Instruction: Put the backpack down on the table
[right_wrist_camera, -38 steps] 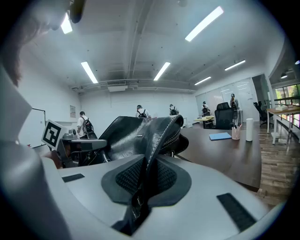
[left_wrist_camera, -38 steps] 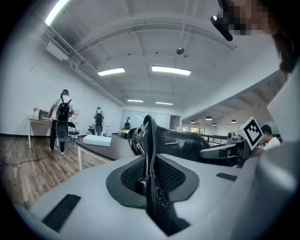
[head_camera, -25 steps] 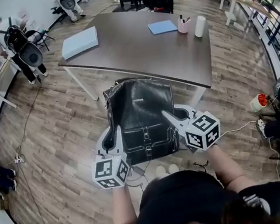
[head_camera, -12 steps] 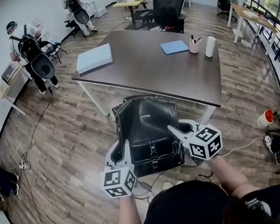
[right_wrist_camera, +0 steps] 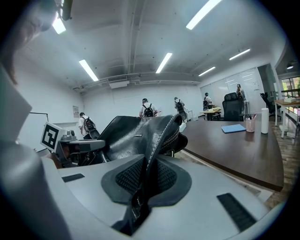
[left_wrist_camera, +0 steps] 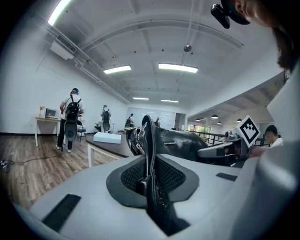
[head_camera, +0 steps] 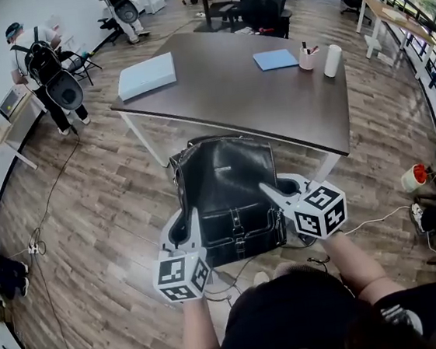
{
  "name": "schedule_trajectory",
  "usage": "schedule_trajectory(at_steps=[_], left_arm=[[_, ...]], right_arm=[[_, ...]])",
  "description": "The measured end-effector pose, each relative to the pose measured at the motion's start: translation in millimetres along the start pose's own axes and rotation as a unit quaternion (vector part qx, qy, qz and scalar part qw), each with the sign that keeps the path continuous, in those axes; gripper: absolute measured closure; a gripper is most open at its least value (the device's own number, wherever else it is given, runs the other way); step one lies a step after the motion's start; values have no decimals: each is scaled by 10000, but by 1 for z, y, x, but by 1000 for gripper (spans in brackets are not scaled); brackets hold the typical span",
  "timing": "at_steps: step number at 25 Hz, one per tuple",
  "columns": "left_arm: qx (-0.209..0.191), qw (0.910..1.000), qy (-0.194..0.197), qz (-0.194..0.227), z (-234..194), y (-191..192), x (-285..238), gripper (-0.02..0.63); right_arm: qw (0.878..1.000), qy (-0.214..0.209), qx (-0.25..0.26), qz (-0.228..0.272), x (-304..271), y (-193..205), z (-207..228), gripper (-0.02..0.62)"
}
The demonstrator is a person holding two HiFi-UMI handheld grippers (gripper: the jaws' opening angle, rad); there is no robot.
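- The backpack (head_camera: 227, 188) hangs in the air between the two tools, over the floor. Its far end sits at the near edge of the table (head_camera: 232, 90) and does not rest on it.
- The left gripper (head_camera: 184, 217) pinches the bag's left side seam, with the bag's body to that tool's right.
- The right gripper (head_camera: 272, 192) pinches the right side seam, with the body to its left.
- In each gripper view the black seam runs up between the ribbed pads, and the jaws are pressed tight on it.
- Only the head view shows the whole bag, flap and buckle up, with both marker cubes near the person.
- Only the left gripper view shows a person (left_wrist_camera: 70, 119) standing far left of the tool.
- The right gripper view shows the tabletop to the tool's right, with a blue folder (right_wrist_camera: 233, 128) and a white roll (right_wrist_camera: 265, 120) far along it.
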State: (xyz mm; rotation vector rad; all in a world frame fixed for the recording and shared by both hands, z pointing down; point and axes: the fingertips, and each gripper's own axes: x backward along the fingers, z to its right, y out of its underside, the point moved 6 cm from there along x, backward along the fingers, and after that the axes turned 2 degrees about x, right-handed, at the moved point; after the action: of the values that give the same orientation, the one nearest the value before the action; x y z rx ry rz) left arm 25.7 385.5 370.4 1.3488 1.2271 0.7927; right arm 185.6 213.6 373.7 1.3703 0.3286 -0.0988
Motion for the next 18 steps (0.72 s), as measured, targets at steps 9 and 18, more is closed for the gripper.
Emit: schedule_trajectory(at_steps=[9,18], left_arm=[[72,9999,-52,-79,-21,7,-10,531],[40,9996,-262,-67,-53,1,-61,531]], right_arm=[[9999,-9,-26,-130,-23,3,1,548],[9997,-206,35,-126,-81,-9,38,548]])
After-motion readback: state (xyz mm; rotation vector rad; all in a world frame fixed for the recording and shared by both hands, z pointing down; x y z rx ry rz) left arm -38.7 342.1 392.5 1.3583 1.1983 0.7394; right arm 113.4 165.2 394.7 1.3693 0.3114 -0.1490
